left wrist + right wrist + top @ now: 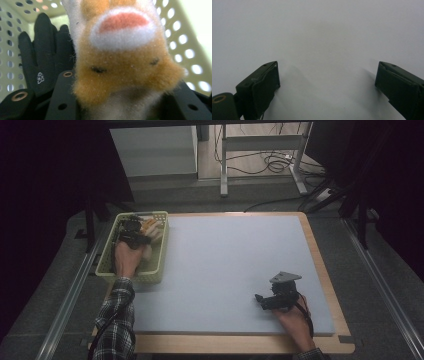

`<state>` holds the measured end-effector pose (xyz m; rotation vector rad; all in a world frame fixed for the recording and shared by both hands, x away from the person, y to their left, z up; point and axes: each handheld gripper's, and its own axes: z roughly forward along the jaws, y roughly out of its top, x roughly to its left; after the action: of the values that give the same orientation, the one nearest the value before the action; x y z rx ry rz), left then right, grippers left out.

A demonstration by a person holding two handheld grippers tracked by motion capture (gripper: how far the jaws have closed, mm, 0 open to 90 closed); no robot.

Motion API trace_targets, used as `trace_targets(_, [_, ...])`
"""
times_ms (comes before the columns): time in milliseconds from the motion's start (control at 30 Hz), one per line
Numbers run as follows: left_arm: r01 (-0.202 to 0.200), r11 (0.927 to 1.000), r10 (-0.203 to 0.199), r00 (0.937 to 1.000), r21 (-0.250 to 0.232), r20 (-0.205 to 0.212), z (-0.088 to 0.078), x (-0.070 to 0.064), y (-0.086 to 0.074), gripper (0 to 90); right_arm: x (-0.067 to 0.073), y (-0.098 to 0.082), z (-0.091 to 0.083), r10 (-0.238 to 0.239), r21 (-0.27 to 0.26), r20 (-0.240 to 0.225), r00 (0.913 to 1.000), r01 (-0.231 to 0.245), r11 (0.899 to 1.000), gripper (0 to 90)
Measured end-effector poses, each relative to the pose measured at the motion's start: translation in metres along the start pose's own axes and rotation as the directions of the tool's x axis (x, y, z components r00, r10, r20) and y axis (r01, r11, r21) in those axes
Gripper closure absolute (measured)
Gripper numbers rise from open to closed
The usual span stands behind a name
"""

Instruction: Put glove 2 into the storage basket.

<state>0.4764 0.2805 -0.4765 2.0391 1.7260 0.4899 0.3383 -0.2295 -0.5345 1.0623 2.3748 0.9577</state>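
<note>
A: Item one?
B: Plush toy [125,57], orange-brown and white fur, a pink patch ringed in white, two dark stitched marks. It lies in the basket [158,251] at the worktop's [225,265] left edge

A: Held?
B: Left hand-held gripper [131,236] is down inside the basket and clenched on the toy; in the left gripper view the fur bulges between both black jaws

A: Other contents?
B: Black glove [42,62] with a small white logo, just beside the toy against the perforated wall. The toy blocks most of that view

A: Right side?
B: Right hand-held gripper [275,301] rests on the pale worktop well apart from the basket, released, its jaws wide with bare surface between them

A: Surroundings?
B: Plaid sleeve [117,320] on the left arm; cables [272,162] on the floor beyond
</note>
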Motion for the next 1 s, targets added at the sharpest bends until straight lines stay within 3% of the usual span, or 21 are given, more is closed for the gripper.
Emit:
trace_targets(333, [-0.041, 0.9961, 0.038, 0.9985, 0.078, 0.04, 0.025, -0.014, 0.003, 49.1, 0.0, 0.0, 0.0, 0.001, 0.0, 0.0, 1.0, -0.001, 1.0, 5.2])
trace_targets(367, [-0.034, 0.9933, 0.028, 0.9979, 0.111, 0.059, 0.032, -0.014, 0.004, 42.4, 0.0, 0.0, 0.0, 0.0, 0.0, 0.0, 1.0, 0.0, 1.0, 5.2])
trace_targets(433, [-0.014, 0.9917, 0.007, 0.9983, 0.128, 0.058, 0.034, -0.012, 0.004, 31.0, 0.0, 0.0, 0.0, 0.0, 0.0, 0.0, 1.0, 0.0, 1.0, 5.2])
trace_targets(500, [0.004, 0.9927, -0.011, 0.9982, 0.12, 0.059, 0.032, -0.007, 0.003, 18.8, 0.0, 0.0, 0.0, 0.0, 0.0, 0.0, 1.0, 0.0, 1.0, 5.2])
trace_targets(600, [0.021, 0.9959, -0.028, 0.9967, 0.088, 0.076, 0.022, -0.001, 0.003, 10.7, 0.0, 0.0, 0.0, 0.0, 0.0, 0.0, 1.0, 0.0, 1.0, 5.2])
trace_targets(833, [0.011, 0.9997, -0.008, 0.9919, -0.023, 0.127, -0.013, 0.01, 0.005, 13.4, 0.0, 0.0, 0.0, 0.0, 0.0, 0.001, 1.0, 0.0, 1.0, 5.2])
trace_targets(933, [0.035, 0.9983, -0.029, 0.9895, -0.046, 0.142, -0.02, 0.014, 0.003, 22.3, 0.0, 0.0, 0.0, 0.0, 0.0, 0.001, 1.0, 0.0, 1.0, 5.2])
trace_targets(1000, [0.013, 0.9995, -0.009, 0.9895, -0.028, 0.144, -0.017, 0.015, 0.0, 32.5, 0.0, 0.0, 0.0, 0.0, 0.0, 0.0, 1.0, 0.0, 1.0, 5.2])
